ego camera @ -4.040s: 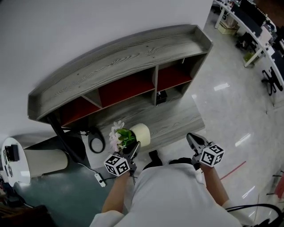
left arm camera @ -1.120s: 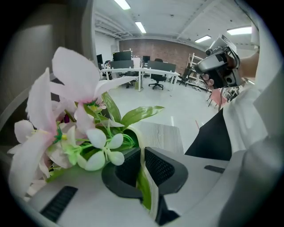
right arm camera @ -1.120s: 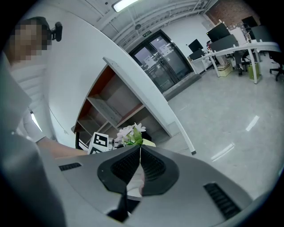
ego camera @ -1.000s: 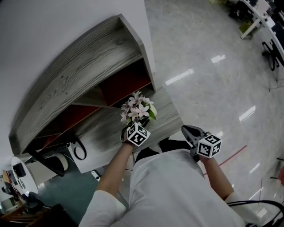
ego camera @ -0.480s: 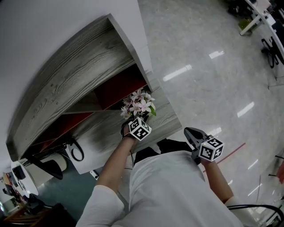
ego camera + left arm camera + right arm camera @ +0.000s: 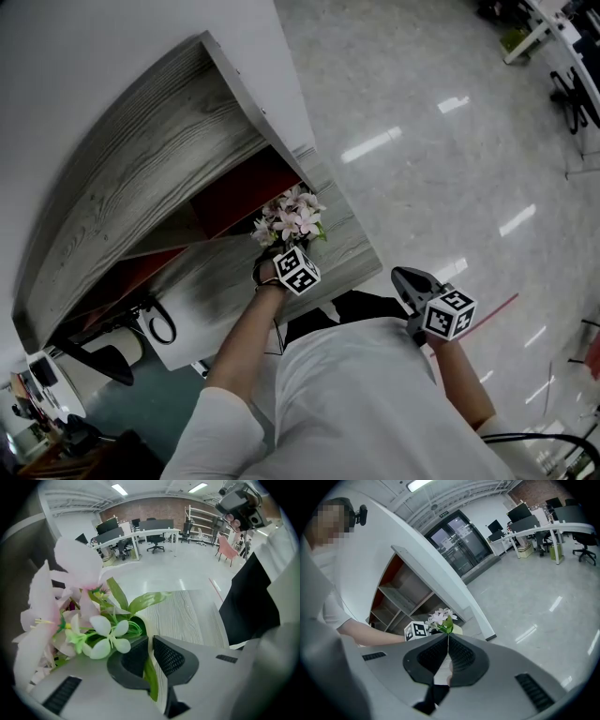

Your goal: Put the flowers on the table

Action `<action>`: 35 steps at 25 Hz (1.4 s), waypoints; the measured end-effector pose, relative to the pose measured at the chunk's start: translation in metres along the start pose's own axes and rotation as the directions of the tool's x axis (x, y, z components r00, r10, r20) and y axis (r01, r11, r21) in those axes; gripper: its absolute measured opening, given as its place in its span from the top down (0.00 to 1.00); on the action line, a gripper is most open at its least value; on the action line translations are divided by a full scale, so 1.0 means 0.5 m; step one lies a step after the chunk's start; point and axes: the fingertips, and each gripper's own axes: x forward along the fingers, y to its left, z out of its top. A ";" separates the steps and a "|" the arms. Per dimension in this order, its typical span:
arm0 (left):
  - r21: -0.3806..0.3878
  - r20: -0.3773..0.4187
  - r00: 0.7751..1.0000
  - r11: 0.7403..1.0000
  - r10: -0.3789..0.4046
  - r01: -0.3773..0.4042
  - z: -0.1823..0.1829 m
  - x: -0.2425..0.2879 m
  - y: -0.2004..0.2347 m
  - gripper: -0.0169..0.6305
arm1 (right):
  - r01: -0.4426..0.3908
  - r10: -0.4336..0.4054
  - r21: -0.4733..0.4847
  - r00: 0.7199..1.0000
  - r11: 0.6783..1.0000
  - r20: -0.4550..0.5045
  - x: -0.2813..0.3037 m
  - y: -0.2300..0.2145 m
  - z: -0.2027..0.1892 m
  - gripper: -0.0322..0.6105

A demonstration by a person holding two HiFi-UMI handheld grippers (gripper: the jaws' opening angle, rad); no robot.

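Since earlier we shift the flowers (image 6: 292,220) rightward to the bench (image 6: 352,246) end, mid-frame; fingers of our left gripper (image 6: 150,641) pinch the pot rim (image 6: 143,623), the right gripper (image 6: 448,644) fingers press together, empty. We judge lowering and release remain

Four seconds ago the flowers (image 6: 292,218) were further left on the table (image 6: 352,246). Now the left gripper (image 6: 150,643), clamped on the pot rim, has carried them to its right end.
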 end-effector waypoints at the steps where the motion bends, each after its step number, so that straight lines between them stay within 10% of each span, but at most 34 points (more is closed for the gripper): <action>1: 0.006 -0.002 1.000 1.000 0.003 -0.003 0.000 0.002 -0.001 0.90 | 0.001 -0.001 0.002 1.000 1.000 -0.001 0.000 -0.002 0.000 0.92; 15: 0.061 -0.014 0.998 0.996 0.069 -0.068 0.006 0.002 0.000 0.89 | -0.022 0.022 -0.008 1.000 1.000 -0.022 0.011 -0.006 0.000 0.92; 35: -0.110 0.147 0.951 0.960 0.273 -0.259 0.018 -0.180 0.005 0.95 | -0.104 0.101 -0.117 0.995 0.988 -0.025 0.036 0.081 -0.006 0.92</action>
